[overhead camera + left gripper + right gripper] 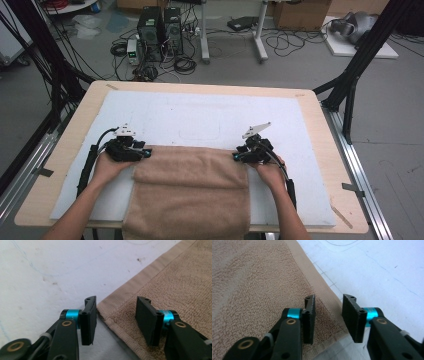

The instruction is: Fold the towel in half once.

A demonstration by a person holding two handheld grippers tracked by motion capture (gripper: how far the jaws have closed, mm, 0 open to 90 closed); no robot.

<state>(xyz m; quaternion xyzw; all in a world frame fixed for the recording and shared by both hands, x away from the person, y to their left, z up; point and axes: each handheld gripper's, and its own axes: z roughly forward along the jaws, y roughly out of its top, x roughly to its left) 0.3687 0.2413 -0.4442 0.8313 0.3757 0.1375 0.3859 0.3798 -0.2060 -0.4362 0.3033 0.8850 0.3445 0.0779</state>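
Now, from the high view, a brown towel [192, 190] lies folded on the white mat [210, 117] of the worktop [65, 150], near the person's side, and its front part hangs over the edge. The left claw [145, 153] sits at the towel's far left corner and the right claw [237, 156] at its far right corner. A good way to do this step, I think, is to pinch both corners at the same time and keep both hands level, so the fold stays straight.

Next, the left gripper view. The left claw [116, 320] has its jaws apart. The towel [175, 290] corner sits between them, but the pads do not press on it.

Then the right gripper view. The right claw [328, 320] is apart too. One jaw is over the towel [257, 290] and the other over the mat [374, 270], with the towel's edge between them.

Around the worktop, computer boxes [160, 32] and many cables [295, 40] lie on the floor, well away. Nothing stands in the way on the mat.
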